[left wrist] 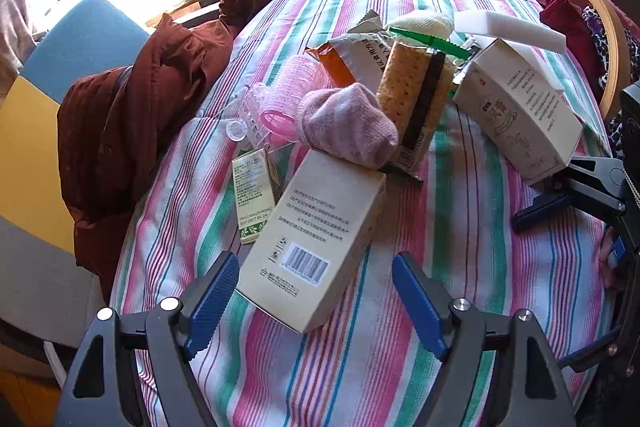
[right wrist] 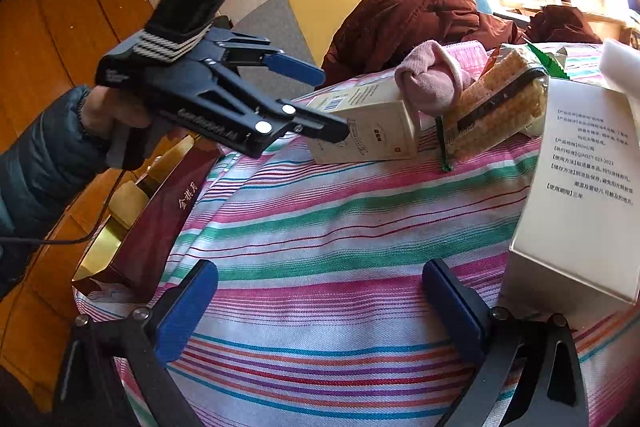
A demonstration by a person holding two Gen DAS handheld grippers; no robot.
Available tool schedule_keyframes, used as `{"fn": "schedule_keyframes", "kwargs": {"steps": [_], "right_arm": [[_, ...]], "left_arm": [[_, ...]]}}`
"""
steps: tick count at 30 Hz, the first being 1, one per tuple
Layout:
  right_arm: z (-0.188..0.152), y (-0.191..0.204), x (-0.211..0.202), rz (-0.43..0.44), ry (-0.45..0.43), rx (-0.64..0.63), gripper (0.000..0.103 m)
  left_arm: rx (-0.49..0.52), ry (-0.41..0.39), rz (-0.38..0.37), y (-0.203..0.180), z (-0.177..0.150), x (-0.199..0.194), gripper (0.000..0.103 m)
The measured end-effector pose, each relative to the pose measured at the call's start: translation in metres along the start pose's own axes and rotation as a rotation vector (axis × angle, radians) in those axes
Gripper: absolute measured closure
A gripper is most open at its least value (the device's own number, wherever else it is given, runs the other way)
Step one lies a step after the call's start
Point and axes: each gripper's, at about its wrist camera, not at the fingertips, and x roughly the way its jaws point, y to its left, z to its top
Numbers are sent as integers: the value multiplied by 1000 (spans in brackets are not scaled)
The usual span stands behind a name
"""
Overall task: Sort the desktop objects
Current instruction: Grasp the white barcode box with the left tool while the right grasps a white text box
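Desktop objects sit in one loose heap on the striped cloth [left wrist: 460, 227]; as far as you can judge, sorting has barely begun, if at all. Nearest your left gripper [left wrist: 316, 307] lies a long tan box [left wrist: 316, 239], barcode end toward you. A pink sock [left wrist: 348, 127] rests on its far end. Beside the sock leans a pack of crackers [left wrist: 416, 99] closed with a green clip [left wrist: 432, 41]. Left of the box lies a small green-and-white box [left wrist: 252, 195], and behind it a clear plastic piece with pink parts [left wrist: 264, 115]. Farther back are an orange and grey pouch [left wrist: 344, 63], a white foam block [left wrist: 508, 29] and a second, larger box [left wrist: 520, 115], tilted.

A maroon and gold tray [right wrist: 132, 227] sits at the cloth's edge near your left hand [right wrist: 108, 111]. It may be the place for sorted things; what shows of it looks empty. So nearly everything is left to do.

Your left gripper is spread wide and holds nothing. Its pads [left wrist: 212, 303] stand either side of the tan box's near end, apparently just short of it and not touching. Your right gripper [right wrist: 320, 307] is also wide open and empty, over bare cloth, with the larger box just beside its right finger.
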Motion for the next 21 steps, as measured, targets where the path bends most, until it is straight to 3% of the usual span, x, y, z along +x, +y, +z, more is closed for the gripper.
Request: {"fn": "schedule_keyframes", "kwargs": {"steps": [8,13,16,21], "right_arm": [[0,1,1,-19,8,-11,0],[0,-2,1,-10,2,1,0],[1,-2,1,-11,3,1,0],[1,-2,2,-15,6,-2,0]], "left_arm": [[13,25,-99,12,12,23,22],[13,32,-118,7,11,32,22],[-20,20,-118,7,6,28,30],[-180,5,-210,15,-8,14,46]]}}
